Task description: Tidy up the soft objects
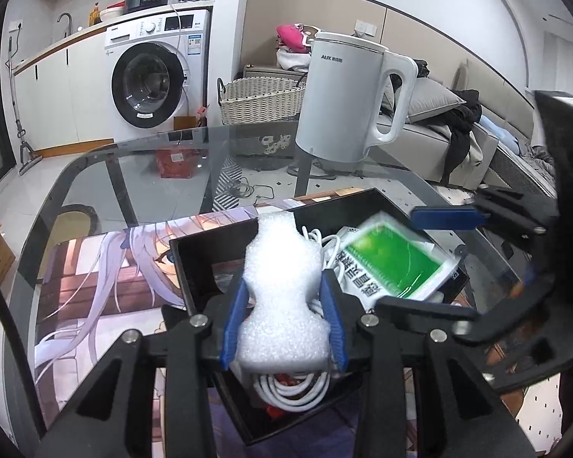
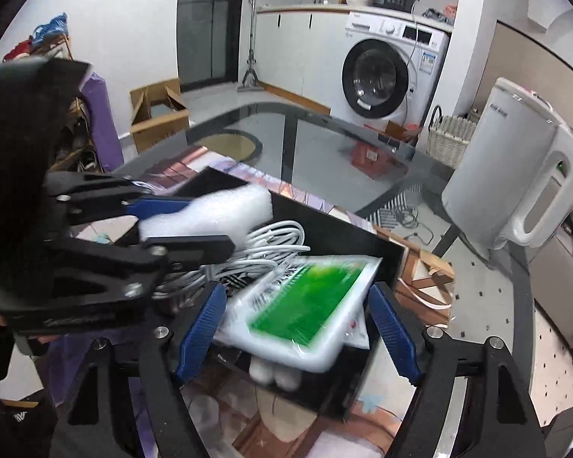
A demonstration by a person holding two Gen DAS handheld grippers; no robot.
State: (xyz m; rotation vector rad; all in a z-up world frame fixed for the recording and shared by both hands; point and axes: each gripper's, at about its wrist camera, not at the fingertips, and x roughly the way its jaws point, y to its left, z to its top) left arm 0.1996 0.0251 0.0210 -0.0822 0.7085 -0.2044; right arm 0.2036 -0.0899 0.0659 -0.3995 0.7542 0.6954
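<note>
My left gripper (image 1: 284,290) is shut on a white foam piece (image 1: 282,297) and holds it over a black box (image 1: 195,259). The foam also shows in the right wrist view (image 2: 210,217), clamped in the left gripper (image 2: 195,221). In the box lie coiled white cables (image 2: 263,240) and a green-and-white packet (image 2: 305,305), blurred. My right gripper (image 2: 296,301) is open, its blue fingers (image 2: 391,328) wide on either side of the packet without touching it. The right gripper's finger (image 1: 447,218) shows at right in the left wrist view, above the packet (image 1: 393,263).
The box sits on an anime-print mat (image 1: 107,274) on a glass table (image 1: 141,168). A white kettle (image 1: 347,99) stands at the table's far side. A washing machine (image 1: 152,80), wicker basket (image 1: 259,99) and sofa (image 1: 458,133) are beyond.
</note>
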